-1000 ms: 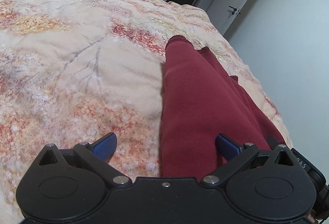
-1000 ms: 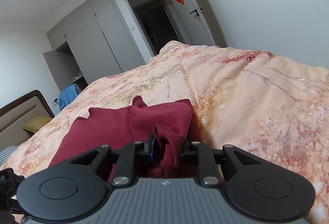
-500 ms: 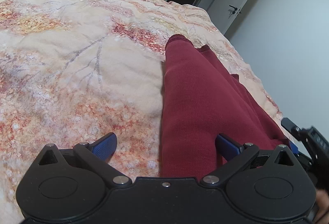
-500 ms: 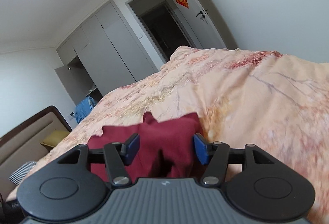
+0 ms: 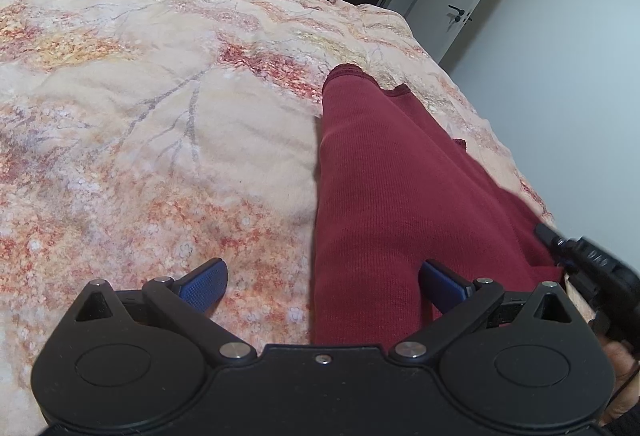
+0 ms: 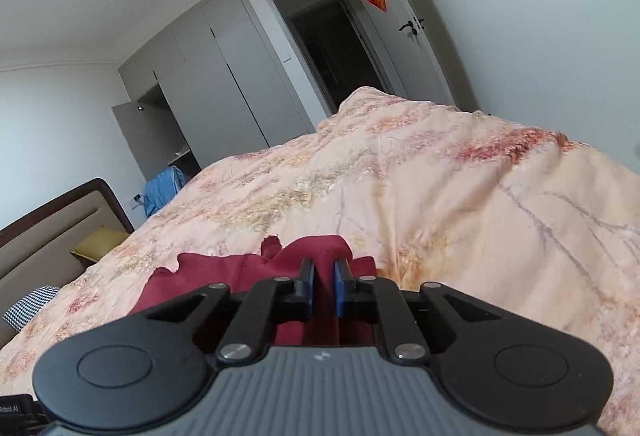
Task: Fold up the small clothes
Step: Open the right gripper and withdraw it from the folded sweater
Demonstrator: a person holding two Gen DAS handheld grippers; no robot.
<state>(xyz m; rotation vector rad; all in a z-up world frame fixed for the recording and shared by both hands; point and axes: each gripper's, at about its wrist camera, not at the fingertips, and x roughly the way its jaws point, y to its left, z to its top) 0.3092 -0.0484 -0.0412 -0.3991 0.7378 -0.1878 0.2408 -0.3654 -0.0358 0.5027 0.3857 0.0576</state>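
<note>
Lying lengthwise down the right half of the left wrist view, the dark red garment (image 5: 400, 204) is passing under the right finger of the wide-open left gripper (image 5: 324, 284), which is gripping nothing; the floral quilt (image 5: 140, 116) is filling the left half. In the right wrist view, the right gripper (image 6: 323, 290) is closing at lower centre, its blue pads (image 6: 308, 288) nearly together, the garment's edge seemingly between them, though not clearly pinched. Only this view is showing the headboard (image 6: 52, 224) at far left.

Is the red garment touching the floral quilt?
Touching. The left wrist view shows the red garment lying flat on the floral quilt.
</note>
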